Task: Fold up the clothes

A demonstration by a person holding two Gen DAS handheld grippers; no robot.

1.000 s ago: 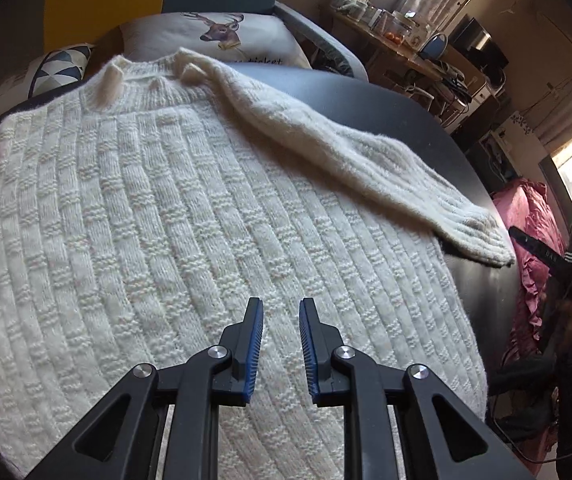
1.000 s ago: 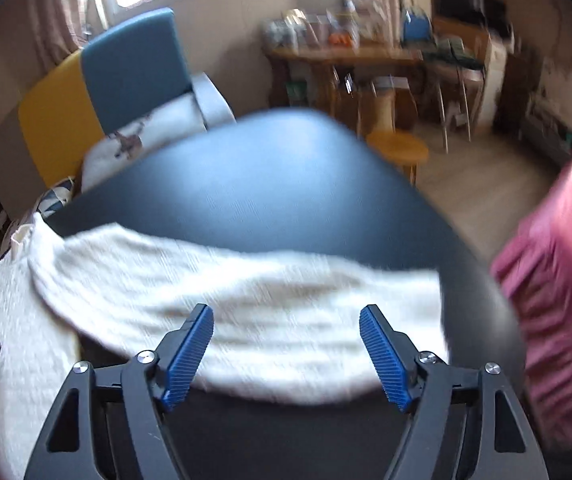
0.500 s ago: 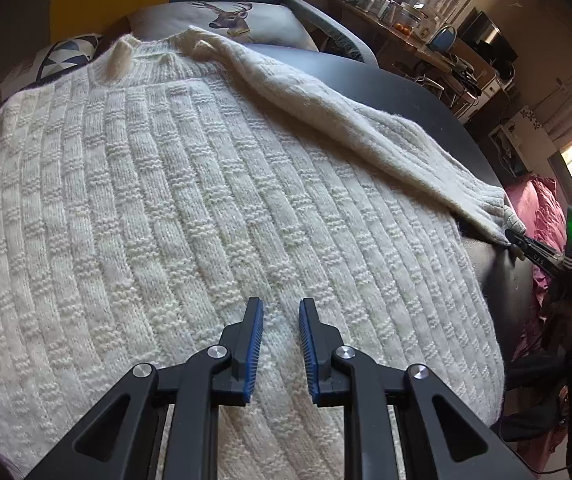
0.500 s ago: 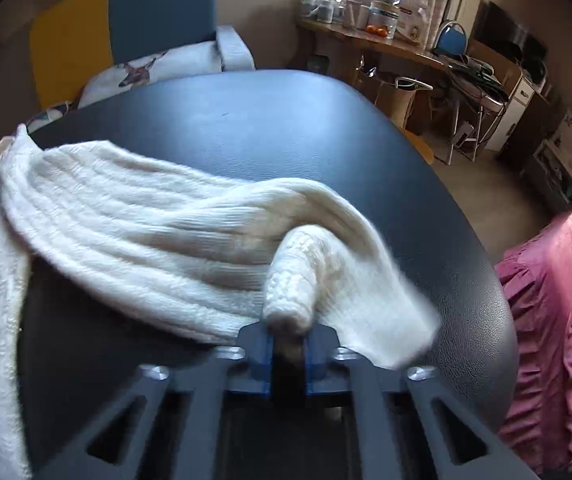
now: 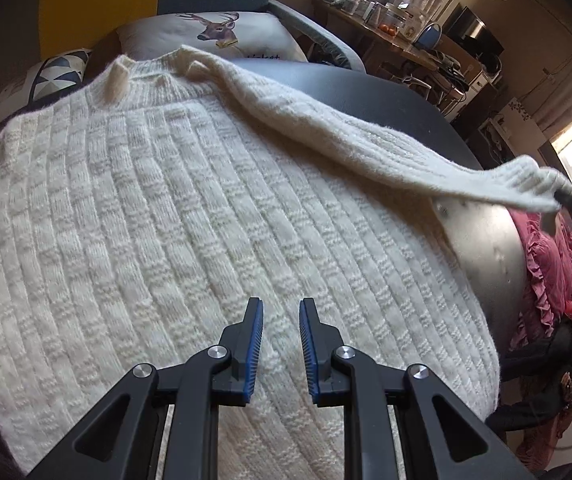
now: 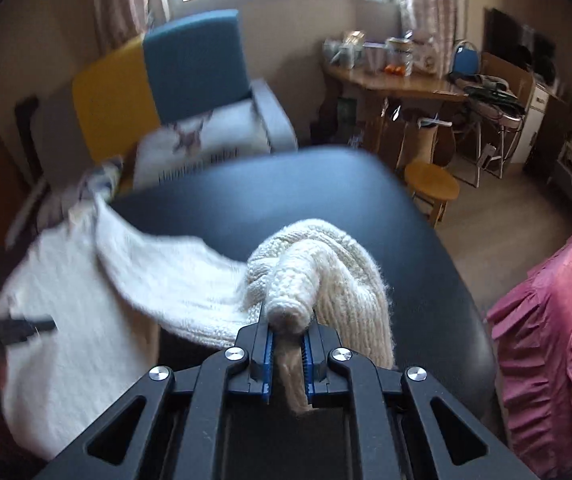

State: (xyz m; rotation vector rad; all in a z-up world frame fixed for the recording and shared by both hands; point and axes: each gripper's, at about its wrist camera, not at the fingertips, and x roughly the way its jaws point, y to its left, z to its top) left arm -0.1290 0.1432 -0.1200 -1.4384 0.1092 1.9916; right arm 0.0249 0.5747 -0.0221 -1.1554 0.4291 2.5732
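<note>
**Sleeve lifted by the cuff, body of the sweater spread flat**

At the left, the cream knit sweater [image 5: 189,216] lies spread on the dark table [image 5: 386,92], its collar toward the far edge near a deer-print cushion [image 5: 213,36]. The left gripper [image 5: 279,340] hovers over the lower body panel with its blue pads parted and nothing between them; whether it touches the knit cannot be told.

Moving right, the sleeve [image 5: 366,148] rises off the table and stretches toward the table's right edge, where its cuff [image 6: 290,280] is pinched in the right gripper [image 6: 288,356], whose jaws are clamped on a bunched fold of ribbing. A pink ruffled fabric [image 6: 554,304] sits beyond the table on that side.

The step in hand looks like carrying this sleeve across the body panel. To do it well, the right gripper should judge the arc so the sleeve lands flat on the panel without twisting; the knit is thick and stretchy, so hard pulling would likely drag the shoulder and skew the body. The free left gripper could press the panel down to anchor it. The grasp is on the cuff's tip alone, so the heavy sleeve may sag mid-span; a low, slow carry should keep it from folding on itself.
</note>
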